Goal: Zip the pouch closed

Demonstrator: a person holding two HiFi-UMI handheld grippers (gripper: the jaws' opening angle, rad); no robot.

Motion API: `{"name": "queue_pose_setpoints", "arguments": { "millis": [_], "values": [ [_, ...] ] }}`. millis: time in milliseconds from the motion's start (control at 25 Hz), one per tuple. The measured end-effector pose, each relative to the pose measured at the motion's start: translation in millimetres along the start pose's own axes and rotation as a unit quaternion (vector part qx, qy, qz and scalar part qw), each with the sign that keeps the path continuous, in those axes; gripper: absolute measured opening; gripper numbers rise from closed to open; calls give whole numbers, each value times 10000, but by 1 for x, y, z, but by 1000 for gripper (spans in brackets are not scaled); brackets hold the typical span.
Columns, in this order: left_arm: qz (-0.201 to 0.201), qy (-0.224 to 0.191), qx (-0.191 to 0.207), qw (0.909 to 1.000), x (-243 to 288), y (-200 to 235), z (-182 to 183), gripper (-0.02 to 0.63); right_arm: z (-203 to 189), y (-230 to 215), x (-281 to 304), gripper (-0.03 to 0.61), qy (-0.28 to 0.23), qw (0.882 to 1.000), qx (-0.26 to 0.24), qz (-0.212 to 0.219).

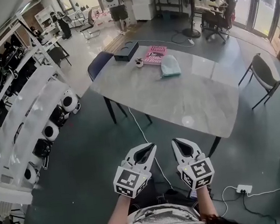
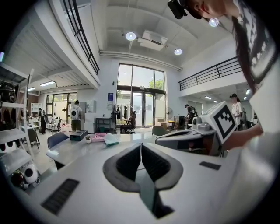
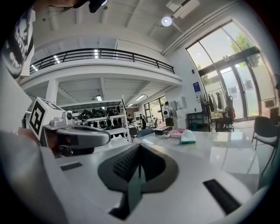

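Item 1. My left gripper (image 1: 145,152): held low in front of my body, short of the desk's near edge. Its jaws are pressed together with nothing between them, as the left gripper view (image 2: 141,151) shows. It carries its marker cube at the rear.

Item 2. My right gripper (image 1: 179,147): just beside the left one and at the same height. Its jaws are likewise together and hold nothing, as the right gripper view (image 3: 139,154) shows.

Item 3. Pouch (image 1: 169,66): pale mint green, lying flat on the far part of the desk, well apart from both grippers. It appears in the left gripper view (image 2: 110,139) and in the right gripper view (image 3: 188,137). I cannot tell the state of its zip from here.

Item 4. Desk (image 1: 179,105): a grey, glossy top on dark legs. Its near half is bare.

Item 5. Pink book (image 1: 155,54): lies flat at the far edge, just left of the pouch.

Item 6. Dark box (image 1: 126,51): sits at the far left corner, beside the book.

Item 7. Small round object (image 1: 139,63): sits near the book's left edge, too small to identify.

Item 8. Dark blue chair (image 1: 97,63): stands at the desk's left end.

Item 9. Grey chair (image 1: 265,73): stands off the right end.

Item 10. Shelving (image 1: 31,120): white racks along the left, holding dark and white gear.

Item 11. Power strip (image 1: 243,189): white, lying on the floor to my right.
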State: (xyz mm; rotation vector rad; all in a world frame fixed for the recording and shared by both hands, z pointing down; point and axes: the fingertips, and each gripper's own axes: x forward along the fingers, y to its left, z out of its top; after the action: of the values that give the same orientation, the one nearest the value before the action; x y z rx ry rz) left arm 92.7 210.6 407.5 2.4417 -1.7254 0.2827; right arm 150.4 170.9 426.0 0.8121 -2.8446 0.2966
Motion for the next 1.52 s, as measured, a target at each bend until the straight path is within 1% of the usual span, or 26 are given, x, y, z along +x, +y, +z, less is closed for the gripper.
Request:
{"name": "queue_pose_setpoints", "arguments": {
  "millis": [120, 280, 480, 680, 840, 960, 1120, 1240, 1400, 1520],
  "values": [
    [-44, 83, 15, 10000, 13, 20, -5, 14, 1, -10, 22, 0, 36, 10000, 39, -64],
    [-89, 118, -33, 9999, 37, 59, -5, 14, 5, -22, 62, 0, 120, 9999, 40, -107],
    [-330, 97, 76, 9994, 73, 122, 9, 14, 24, -39, 131, 0, 119, 9995, 95, -285],
    [-595, 48, 37, 9982, 105, 183, 18, 14, 40, -50, 196, 0, 145, 9987, 190, -443],
    [-910, 69, 46, 9958, 127, 221, 24, 14, 48, -61, 237, 0, 242, 9970, 221, -696],
    [-1058, 71, 49, 9944, 141, 246, 21, 14, 52, -70, 260, 0, 261, 9951, 290, -907],
    [-1208, 99, 93, 9926, 157, 271, 19, 14, 56, -82, 280, 0, 224, 9927, 331, -1141],
    [-1311, 188, 32, 9912, 164, 283, 13, 14, 54, -86, 285, 0, 295, 9905, 354, -1299],
    [-1444, 204, -25, 9893, 173, 288, 9, 14, 51, -89, 286, 0, 346, 9880, 370, -1460],
    [-1547, 242, -35, 9877, 180, 280, 7, 14, 48, -97, 281, 0, 400, 9864, 404, -1544]
  ]
}}
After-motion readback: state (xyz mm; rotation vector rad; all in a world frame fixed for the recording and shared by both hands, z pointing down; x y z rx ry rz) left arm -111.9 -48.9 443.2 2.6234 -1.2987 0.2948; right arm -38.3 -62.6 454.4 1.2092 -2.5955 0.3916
